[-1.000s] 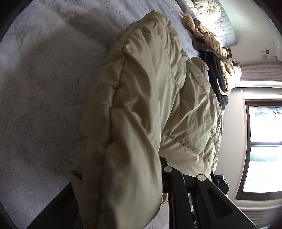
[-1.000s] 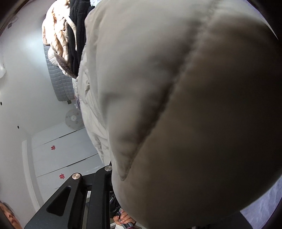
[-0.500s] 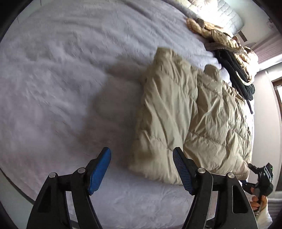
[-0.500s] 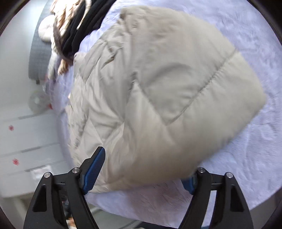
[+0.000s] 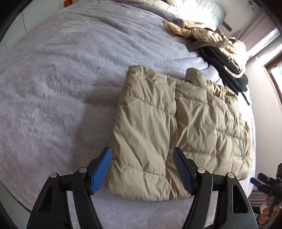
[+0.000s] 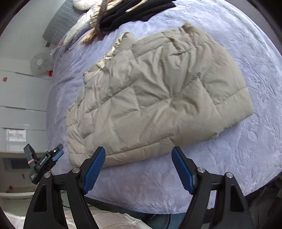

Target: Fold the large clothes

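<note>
One beige quilted puffer jacket [image 5: 176,126] lies folded flat on the lavender bedspread [image 5: 61,79], near the bed's near edge, a folded panel laid over its left part; one pile of other clothes [image 5: 220,51] sits beyond it toward the headboard, holding at least one black garment [image 6: 134,12] and one tan patterned one; two grippers are in play, each with two blue-padded fingers; the left gripper [image 5: 141,171] hovers above the jacket's near corner with its fingers spread wide and nothing between them; the right gripper [image 6: 138,170] hangs just off the jacket's near hem over bare bedspread, likewise spread apart and holding nothing; neither touches the cloth
</note>
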Motion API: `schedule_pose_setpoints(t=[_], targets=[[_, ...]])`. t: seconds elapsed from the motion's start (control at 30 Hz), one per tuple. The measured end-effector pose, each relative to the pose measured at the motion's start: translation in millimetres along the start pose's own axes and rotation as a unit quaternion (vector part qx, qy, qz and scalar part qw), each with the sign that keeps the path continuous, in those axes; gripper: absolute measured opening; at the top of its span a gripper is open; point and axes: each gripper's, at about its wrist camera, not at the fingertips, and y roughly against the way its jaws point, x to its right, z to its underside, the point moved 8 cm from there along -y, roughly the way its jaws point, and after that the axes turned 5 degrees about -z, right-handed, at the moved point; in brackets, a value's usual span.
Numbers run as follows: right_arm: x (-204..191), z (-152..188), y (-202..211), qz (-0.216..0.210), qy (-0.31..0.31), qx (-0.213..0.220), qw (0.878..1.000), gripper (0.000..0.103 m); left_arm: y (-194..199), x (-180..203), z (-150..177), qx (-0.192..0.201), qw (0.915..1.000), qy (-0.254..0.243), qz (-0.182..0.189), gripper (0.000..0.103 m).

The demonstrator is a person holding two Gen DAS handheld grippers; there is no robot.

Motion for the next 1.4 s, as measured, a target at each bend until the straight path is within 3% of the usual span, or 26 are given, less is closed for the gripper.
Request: schedule_pose_setpoints(t=[0.13, 0.27, 0.37, 0.67, 0.8, 1.03, 1.17, 1.4], targets=[[-21, -8, -25, 0.008, 0.017, -0.011, 1.0, 0.044, -6, 4, -1, -0.01, 0.9997, -0.016, -0.014, 0.073], [-37, -9, -36, 0.015, 0.035, -0.013, 0.999, 0.034, -17, 6, 2, -0.023, 0.9989, -0.027, -0.031, 0.073], [-54, -13, -49, 0.017, 0.055, -0.018, 0.998, 0.034, -21, 3, 0, -0.021, 0.9989, -0.024, -0.035, 0.087], [-68, -19, -66, 0.043, 0.078, -0.017, 0.996, 0.034, -32, -7, -9, -0.025, 0.9986, -0.026, -0.04, 0.088], [-68, -26, -70, 0.082, 0.093, 0.005, 0.992, 0.034, -41, -10, -12, -0.028, 0.9981, -0.038, -0.039, 0.088], [-74, -46, -77, 0.106, 0.115, 0.027, 0.987, 0.034, -53, -26, -22, -0.037, 0.9986, -0.024, -0.029, 0.088], [-72, -75, -80, 0.128, 0.127, 0.062, 0.982, 0.034, -59, -33, -26, -0.038, 0.9987, -0.017, -0.031, 0.088], [-33, -105, -130, 0.141, 0.08, 0.033, 0.986, 0.027, -84, -35, -27, -0.055, 0.998, -0.008, -0.029, 0.088]])
